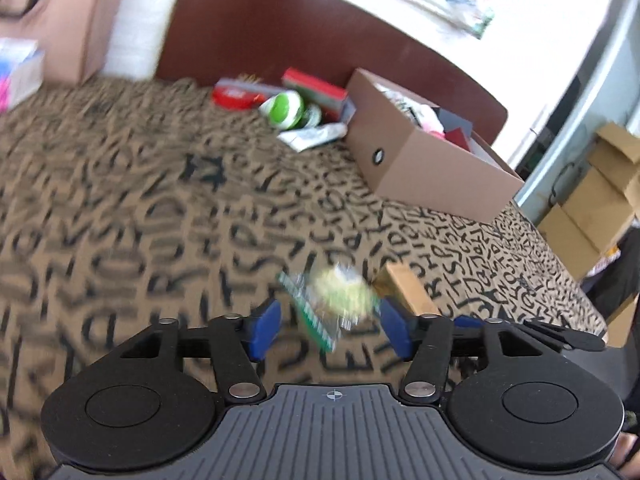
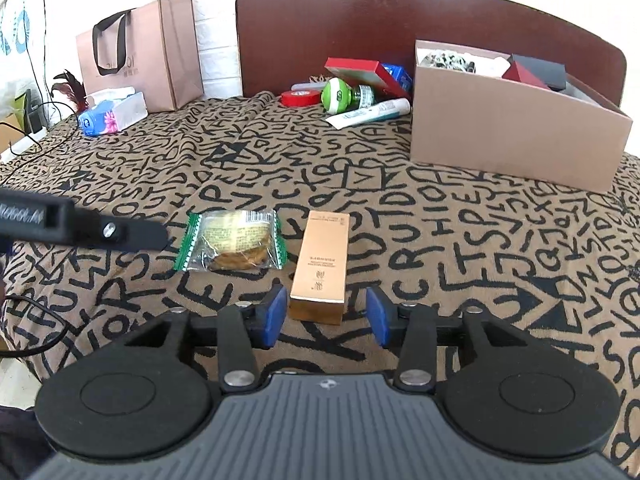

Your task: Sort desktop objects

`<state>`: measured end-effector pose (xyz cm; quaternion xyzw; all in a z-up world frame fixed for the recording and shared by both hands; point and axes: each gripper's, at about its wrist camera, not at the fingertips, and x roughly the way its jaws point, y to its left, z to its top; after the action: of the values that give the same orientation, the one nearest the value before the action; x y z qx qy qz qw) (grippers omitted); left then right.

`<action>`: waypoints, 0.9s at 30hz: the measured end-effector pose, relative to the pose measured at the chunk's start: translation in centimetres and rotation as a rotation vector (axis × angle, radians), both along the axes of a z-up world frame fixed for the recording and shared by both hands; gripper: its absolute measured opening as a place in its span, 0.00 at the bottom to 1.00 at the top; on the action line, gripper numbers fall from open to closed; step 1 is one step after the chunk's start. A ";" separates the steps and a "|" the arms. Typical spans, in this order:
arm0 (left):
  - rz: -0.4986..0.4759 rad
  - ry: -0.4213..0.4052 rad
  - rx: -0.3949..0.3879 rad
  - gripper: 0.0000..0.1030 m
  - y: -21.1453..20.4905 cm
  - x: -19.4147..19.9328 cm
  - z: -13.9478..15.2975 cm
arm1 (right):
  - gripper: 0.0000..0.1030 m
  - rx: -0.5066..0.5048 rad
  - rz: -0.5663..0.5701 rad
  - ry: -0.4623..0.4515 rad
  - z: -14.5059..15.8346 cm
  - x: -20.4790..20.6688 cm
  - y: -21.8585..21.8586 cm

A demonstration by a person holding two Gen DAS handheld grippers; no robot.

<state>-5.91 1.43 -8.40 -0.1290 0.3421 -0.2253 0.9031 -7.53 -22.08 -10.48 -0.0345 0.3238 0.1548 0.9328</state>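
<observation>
Sorting is only partly done, as far as these views show. The cardboard box [image 2: 516, 136] at the far right of the bed already holds several things: some dark and red small boxes and sth. patterned in white, so part of the work seems finished. But many objs. are not yet inside. Just left of the box, against the headboard [image 2: 400, 12], there is a small pile: a red tape roll [image 2: 299, 98], a green-white bottle [image 2: 340, 96], a white tube [image 2: 370, 114] and a red flat box [image 2: 358, 70].

Nearer, on the letter-print bedspread [image 2: 480, 240], two more items lie side by side, close but apart. The gold carton [image 2: 322, 264] lies flat, with its near end just in front of the right gripper [image 2: 326, 314]. The jaws stand apart, one blue pad each side of the carton's end, and the pads do not press it. The snack packet [image 2: 232, 246] lies just left of the carton.

In the left wrist view the left gripper [image 1: 332, 330] has its fingers wide apart too. The packet shows between them, very blurred, with gaps on both sides, so I judge it is not gripped. Whether it rests fully on the cloth I cannot tell from that view.

What is left, in my judgement: packet, carton and the pile by the headboard still need to go to the box.
</observation>
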 end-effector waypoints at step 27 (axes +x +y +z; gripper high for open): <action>-0.219 -0.002 0.221 0.85 -4.2 3.2 -2.2 | 0.62 -0.030 0.005 0.028 -0.8 1.2 0.2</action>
<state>-2.73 -2.75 -10.65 0.0096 0.3761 -0.2835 0.8821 -6.34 -21.93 -11.31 -0.0474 0.3388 0.1527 0.9272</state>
